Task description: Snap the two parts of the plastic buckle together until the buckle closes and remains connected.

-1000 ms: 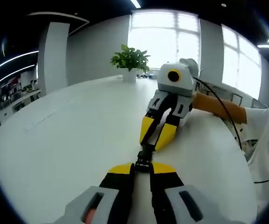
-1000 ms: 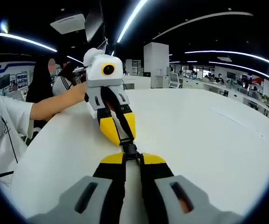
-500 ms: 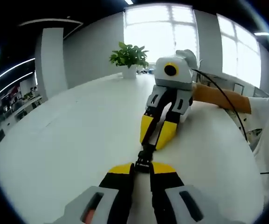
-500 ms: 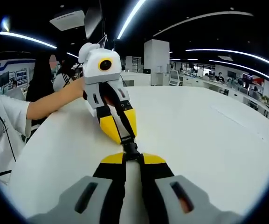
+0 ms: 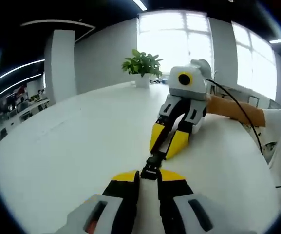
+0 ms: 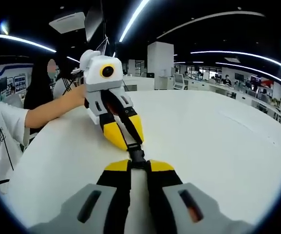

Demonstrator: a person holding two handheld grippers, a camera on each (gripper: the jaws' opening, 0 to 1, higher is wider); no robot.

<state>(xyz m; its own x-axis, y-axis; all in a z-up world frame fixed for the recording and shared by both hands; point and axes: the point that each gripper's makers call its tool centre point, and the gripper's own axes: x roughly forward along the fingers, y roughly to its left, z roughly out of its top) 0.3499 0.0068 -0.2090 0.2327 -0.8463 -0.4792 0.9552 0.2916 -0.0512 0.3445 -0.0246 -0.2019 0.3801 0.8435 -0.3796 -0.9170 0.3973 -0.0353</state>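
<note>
Left tool [image 5: 149,176] & right tool [image 6: 139,165] face tip-to-tip, each clamping the buckle [image 5: 150,165], seemingly joined.

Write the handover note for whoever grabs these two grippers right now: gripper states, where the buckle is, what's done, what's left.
Left gripper: shut on one end of the black buckle, held just above the white table.
Right gripper: shut on the other end of the buckle; its yellow tips face the left gripper's, close together.
Buckle: spans the short gap between the two grippers, strap running back through the left gripper's jaws in the right gripper view.
Done: both halves gripped, lined up and brought together.
Left: cannot tell whether the latch has clicked. Press together, then check that it holds.
</note>
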